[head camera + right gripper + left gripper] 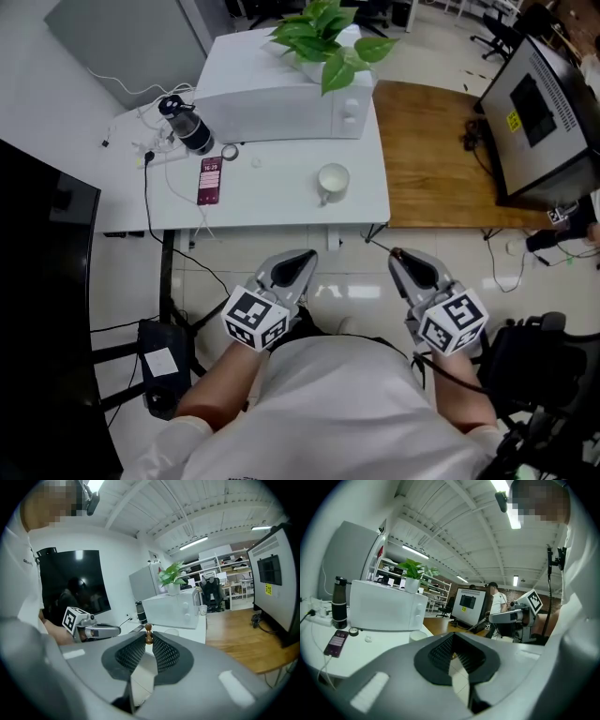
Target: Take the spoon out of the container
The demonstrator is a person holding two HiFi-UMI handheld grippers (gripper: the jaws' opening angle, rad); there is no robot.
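Your table [281, 202] fills the upper middle of the head view. The microwave [281, 94] stands at its far edge with the plant [323, 37] on top and the bottle [187, 125] to its left, while the phone [210, 180] lies nearer you, left of the cup [332, 180]. Your left gripper [307, 255] and right gripper [399, 255] sit side by side at lower centre, off the table's near edge, with the spoon [148, 633] between the right one's jaw tips.

Ceiling strip lamps [415, 551] above the microwave [281, 94] lighting the room brightly and evenly, only faint shadows showing in front of it, fisheye curving lines and darkening corners in both gripper views, left gripper [452, 634] and right gripper [148, 637] blurring nearest the lens.
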